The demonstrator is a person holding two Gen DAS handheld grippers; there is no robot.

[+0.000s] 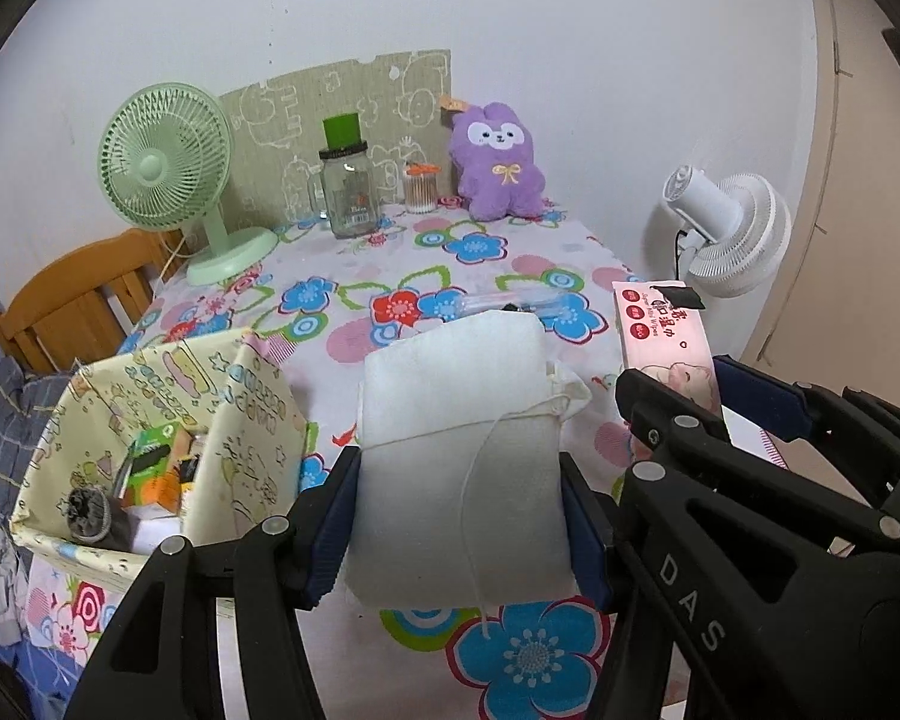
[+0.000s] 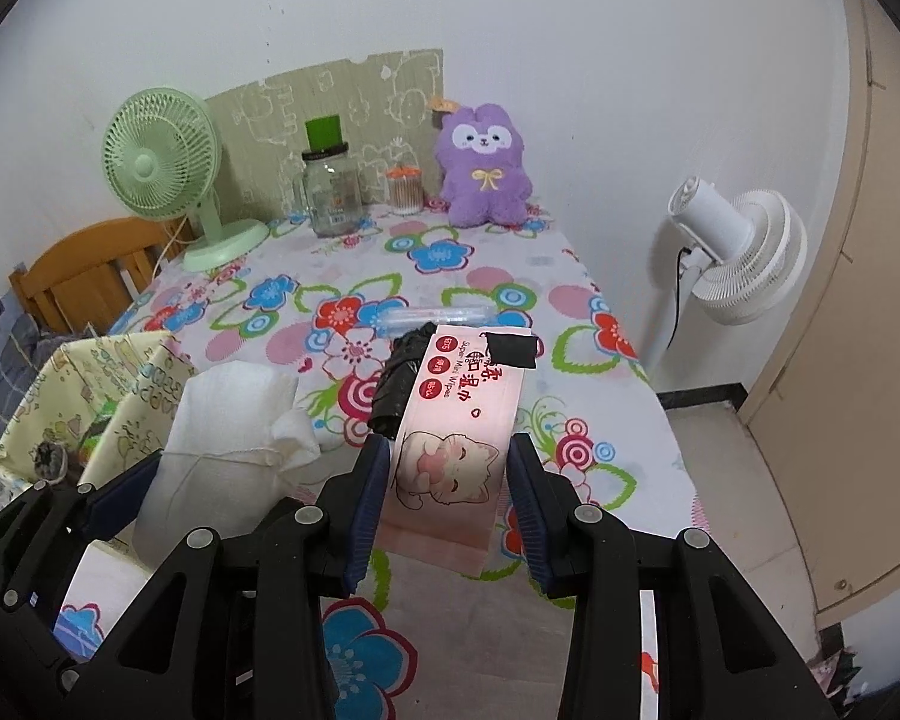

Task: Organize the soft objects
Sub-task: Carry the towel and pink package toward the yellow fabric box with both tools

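Observation:
My left gripper (image 1: 459,504) is shut on a white cloth pouch (image 1: 456,450) with a drawstring and holds it above the floral tablecloth (image 1: 390,276); the pouch also shows in the right wrist view (image 2: 222,438). My right gripper (image 2: 450,498) is shut on a pink pack of wet wipes (image 2: 456,438) printed with a cat; the pack also shows in the left wrist view (image 1: 669,336). A black bag (image 2: 396,384) lies just left of the pack. A yellow fabric storage box (image 1: 168,432) with several items inside stands at the table's left edge. A purple plush toy (image 1: 498,162) sits at the back.
A green desk fan (image 1: 168,168), a glass jar with a green lid (image 1: 345,180) and a cotton-swab jar (image 1: 421,187) stand at the back. A clear tube (image 2: 438,317) lies mid-table. A white floor fan (image 2: 732,252) stands right, a wooden chair (image 1: 72,294) left.

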